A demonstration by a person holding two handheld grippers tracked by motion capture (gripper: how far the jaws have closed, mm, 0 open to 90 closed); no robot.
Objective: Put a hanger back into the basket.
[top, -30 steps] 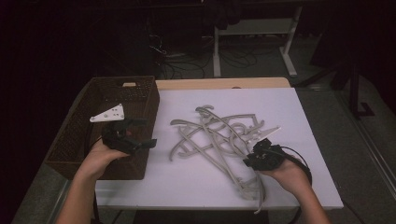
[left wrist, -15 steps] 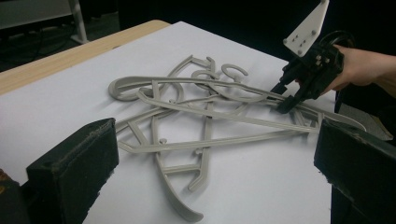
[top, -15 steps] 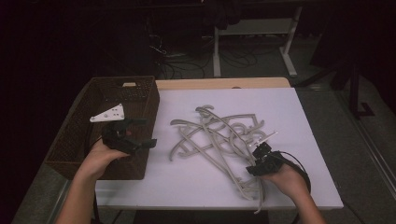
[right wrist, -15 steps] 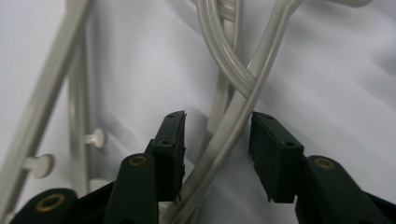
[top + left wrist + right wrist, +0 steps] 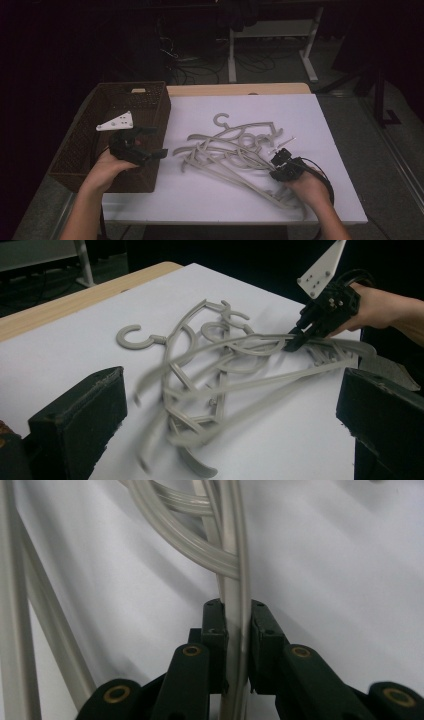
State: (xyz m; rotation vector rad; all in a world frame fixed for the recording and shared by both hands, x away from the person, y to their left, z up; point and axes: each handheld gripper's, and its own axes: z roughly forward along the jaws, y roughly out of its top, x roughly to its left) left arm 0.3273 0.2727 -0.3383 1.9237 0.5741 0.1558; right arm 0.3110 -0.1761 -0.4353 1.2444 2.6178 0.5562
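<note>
A tangled pile of grey plastic hangers [image 5: 235, 147] lies on the white table top [image 5: 200, 195], mid table. My right gripper [image 5: 276, 167] sits at the pile's near right end, tilted down. Its jaws have just been closing with a hanger bar [image 5: 234, 555] between them, and the pads now press on that bar in the right gripper view [image 5: 235, 615]. The left gripper view shows that gripper [image 5: 295, 340] on the hangers [image 5: 210, 370], whose near ends are blurred. My left gripper [image 5: 154, 142] hovers open over the basket's right wall, nothing between its fingers [image 5: 80, 415].
A dark wicker basket [image 5: 90, 150] stands at the table's left edge. A wooden strip [image 5: 240, 89] runs along the far edge. Beyond the table are a desk frame [image 5: 270, 35] and floor cables. Bare white surface lies right of and in front of the hangers.
My right gripper has sunk onto the near right end of the hanger pile and its jaws have closed around a bar. The left hand has stayed where it was.
</note>
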